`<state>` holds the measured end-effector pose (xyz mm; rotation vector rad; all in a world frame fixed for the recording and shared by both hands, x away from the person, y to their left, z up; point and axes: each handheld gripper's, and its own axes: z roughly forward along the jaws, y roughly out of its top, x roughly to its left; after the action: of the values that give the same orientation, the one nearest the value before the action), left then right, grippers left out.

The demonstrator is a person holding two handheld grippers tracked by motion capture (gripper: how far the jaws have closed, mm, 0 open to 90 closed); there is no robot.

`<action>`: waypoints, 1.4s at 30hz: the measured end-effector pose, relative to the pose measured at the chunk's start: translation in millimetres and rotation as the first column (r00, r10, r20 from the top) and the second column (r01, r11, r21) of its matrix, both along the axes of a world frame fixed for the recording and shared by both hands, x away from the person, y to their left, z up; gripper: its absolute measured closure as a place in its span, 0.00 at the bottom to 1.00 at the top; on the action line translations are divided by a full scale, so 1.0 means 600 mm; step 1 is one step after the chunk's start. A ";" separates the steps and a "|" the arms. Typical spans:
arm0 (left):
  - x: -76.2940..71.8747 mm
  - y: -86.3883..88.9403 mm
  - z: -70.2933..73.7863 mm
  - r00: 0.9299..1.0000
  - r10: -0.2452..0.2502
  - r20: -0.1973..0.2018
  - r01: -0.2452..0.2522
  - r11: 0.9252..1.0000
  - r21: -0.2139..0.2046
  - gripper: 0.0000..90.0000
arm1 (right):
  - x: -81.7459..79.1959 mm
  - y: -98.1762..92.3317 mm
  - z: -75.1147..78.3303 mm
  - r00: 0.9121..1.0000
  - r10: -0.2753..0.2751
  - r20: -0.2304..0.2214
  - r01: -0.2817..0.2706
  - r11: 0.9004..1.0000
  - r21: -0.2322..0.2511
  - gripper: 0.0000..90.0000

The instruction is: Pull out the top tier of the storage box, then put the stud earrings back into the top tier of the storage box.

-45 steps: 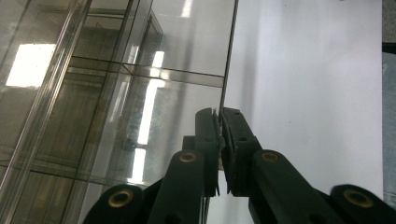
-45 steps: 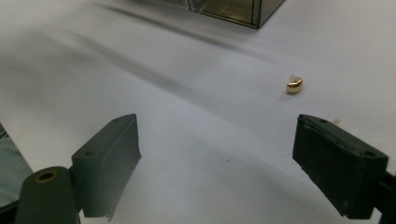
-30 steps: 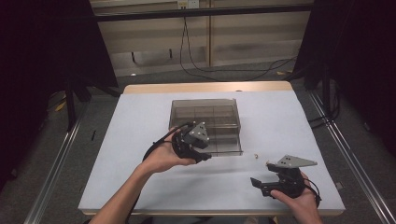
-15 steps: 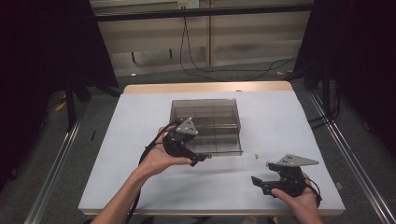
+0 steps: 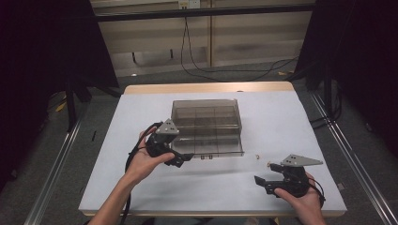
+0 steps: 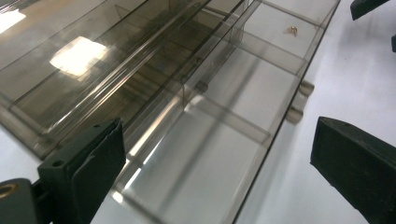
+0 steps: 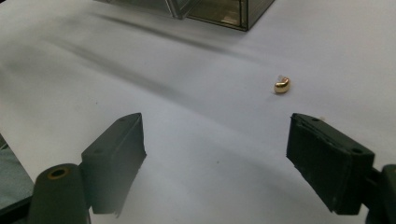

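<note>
While the left gripper (image 5: 184, 158) sits at the near-left corner of the clear compartment box (image 5: 206, 125), its jaws stand wide apart with nothing between them, having just been opening. Seen along that gripper's own view, the two black jaws frame the box's open lid and its divided compartments (image 6: 224, 107), and a tiny gold piece (image 6: 291, 31) lies in a far compartment toward one o'clock. From the high view the box rests near the middle of the white table (image 5: 281, 117), well apart from the right gripper (image 5: 262, 182), which is at about four o'clock from the box near the table's front edge. The right gripper's jaws are also spread, having just closed a little, and hold nothing. In the right gripper view a small gold bead-like piece (image 7: 281, 86) lies on the table just beyond the jaws, toward one o'clock, touching neither pad. The box's corner (image 7: 224, 14) shows at twelve o'clock in that view.
</note>
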<state>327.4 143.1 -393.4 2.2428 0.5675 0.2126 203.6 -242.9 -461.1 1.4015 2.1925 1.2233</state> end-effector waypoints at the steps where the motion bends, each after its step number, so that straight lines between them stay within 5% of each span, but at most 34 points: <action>1: -0.001 0.007 0.000 1.000 0.021 -0.004 -0.021 0.999 -0.024 0.03 | 0.000 0.000 0.000 1.000 0.001 -0.003 -0.001 1.000 0.003 0.21; 8: -0.013 0.053 0.002 0.993 0.112 0.032 -0.109 0.991 -0.076 0.05 | 0.002 -0.009 0.001 1.000 -0.004 -0.026 0.004 1.000 0.007 0.20; 15: -0.029 0.101 -0.006 0.988 0.145 0.048 -0.141 0.987 -0.078 0.06 | 0.007 -0.008 -0.001 0.999 0.022 -0.048 -0.022 1.000 0.007 0.25; 22: -0.042 0.143 -0.031 0.981 0.192 0.025 -0.188 0.977 -0.100 0.07 | 0.013 -0.012 -0.004 0.998 0.021 -0.060 -0.019 0.999 0.030 0.25; 31: -0.088 0.177 -0.050 0.972 0.233 0.006 -0.230 0.964 -0.130 0.05 | 0.018 -0.022 0.004 0.998 0.030 -0.052 -0.029 0.999 0.019 0.27; 34: -0.106 0.188 -0.066 0.970 0.242 -0.032 -0.244 0.960 -0.137 0.05 | 0.025 -0.030 0.006 0.997 0.043 -0.064 -0.043 0.999 0.006 0.27; 37: -0.118 0.196 -0.074 0.969 0.247 -0.028 -0.248 0.960 -0.132 0.05 | 0.027 -0.034 0.008 0.995 0.069 -0.076 -0.070 0.997 -0.013 0.29; 40: -0.126 0.202 -0.077 0.962 0.272 -0.022 -0.272 0.950 -0.155 0.05 | 0.030 -0.038 0.012 0.994 0.069 -0.086 -0.071 0.997 -0.017 0.29; 42: -0.131 0.204 -0.081 0.961 0.276 -0.030 -0.277 0.947 -0.163 0.05 | 0.034 -0.039 0.017 0.993 0.072 -0.099 -0.078 0.995 -0.065 0.30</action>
<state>248.8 265.2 -442.1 1.9986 0.8729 0.2884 224.1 -266.0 -450.8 1.3896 2.3486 1.1142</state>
